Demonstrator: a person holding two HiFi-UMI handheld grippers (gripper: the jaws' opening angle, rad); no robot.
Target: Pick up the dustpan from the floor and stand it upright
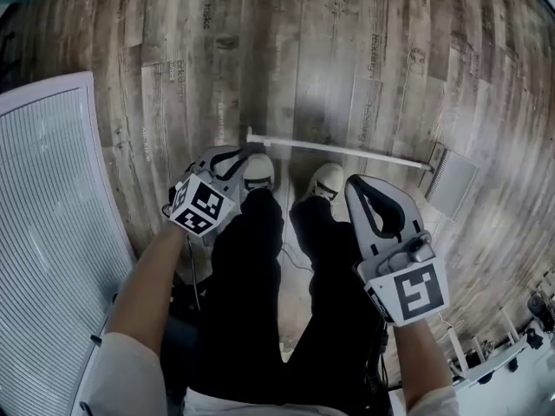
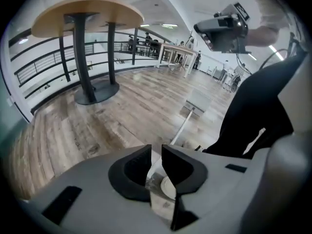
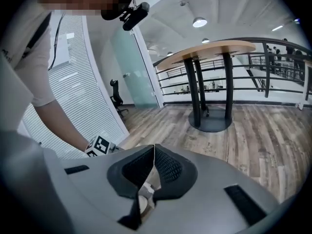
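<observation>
The dustpan lies flat on the wooden floor, its long white handle (image 1: 338, 151) running left to right in front of the person's shoes and its grey pan (image 1: 453, 185) at the right end. In the left gripper view the handle (image 2: 182, 126) and pan (image 2: 198, 100) lie beyond the jaws. My left gripper (image 1: 245, 152) (image 2: 156, 148) hangs just above the handle's left end, jaws a narrow gap apart with nothing between them. My right gripper (image 1: 357, 184) (image 3: 154, 147) is shut and empty, near the handle's middle, above the floor.
A white slatted wall panel (image 1: 52, 232) curves along the left. A round wooden table (image 2: 87, 13) (image 3: 209, 52) on black legs stands further off, with railings behind. The person's two shoes (image 1: 258, 172) stand just short of the handle. Equipment (image 1: 520, 336) sits lower right.
</observation>
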